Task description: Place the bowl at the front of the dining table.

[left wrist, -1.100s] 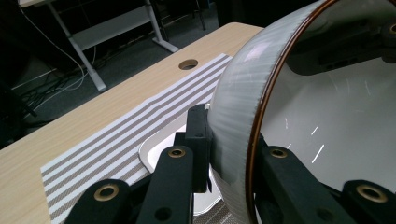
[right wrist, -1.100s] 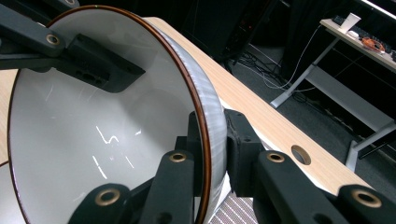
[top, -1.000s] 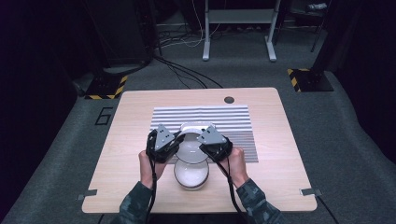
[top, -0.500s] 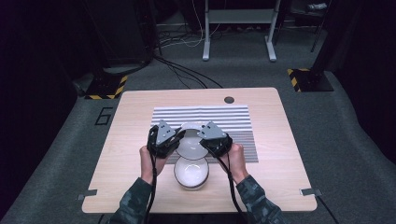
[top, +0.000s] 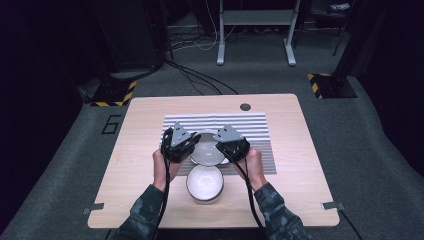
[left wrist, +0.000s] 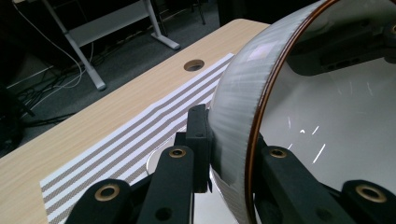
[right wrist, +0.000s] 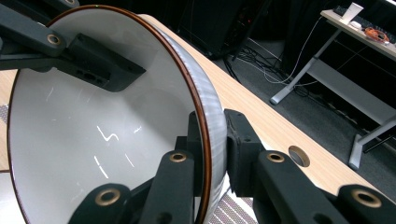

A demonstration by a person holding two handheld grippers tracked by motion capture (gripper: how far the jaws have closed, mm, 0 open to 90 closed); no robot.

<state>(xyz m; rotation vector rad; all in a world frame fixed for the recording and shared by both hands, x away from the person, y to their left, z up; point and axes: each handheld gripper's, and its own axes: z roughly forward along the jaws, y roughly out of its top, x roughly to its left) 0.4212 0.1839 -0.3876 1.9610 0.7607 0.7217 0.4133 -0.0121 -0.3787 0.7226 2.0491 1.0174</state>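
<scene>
Over the striped mat, both grippers carry one bowl clear of a second bowl.

Between the left gripper [top: 186, 148] and the right gripper [top: 231, 148], the upper bowl [top: 207, 154] hangs above the striped mat [top: 260, 125], each gripper's jaws clamped on opposite sides of its rim; the left gripper view shows one jaw outside the ribbed grey wall and one inside the white hollow, and the right gripper view shows the same on the far side. A second, white bowl [top: 204, 183] sits on the table [top: 300, 165] nearer the person. Compared with a second ago, the held bowl has moved farther from the person and sits higher, so less of it overlaps the lower bowl. That suggests the two bowls are being separated, with the lifted one likely headed for a spot on the mat.
</scene>
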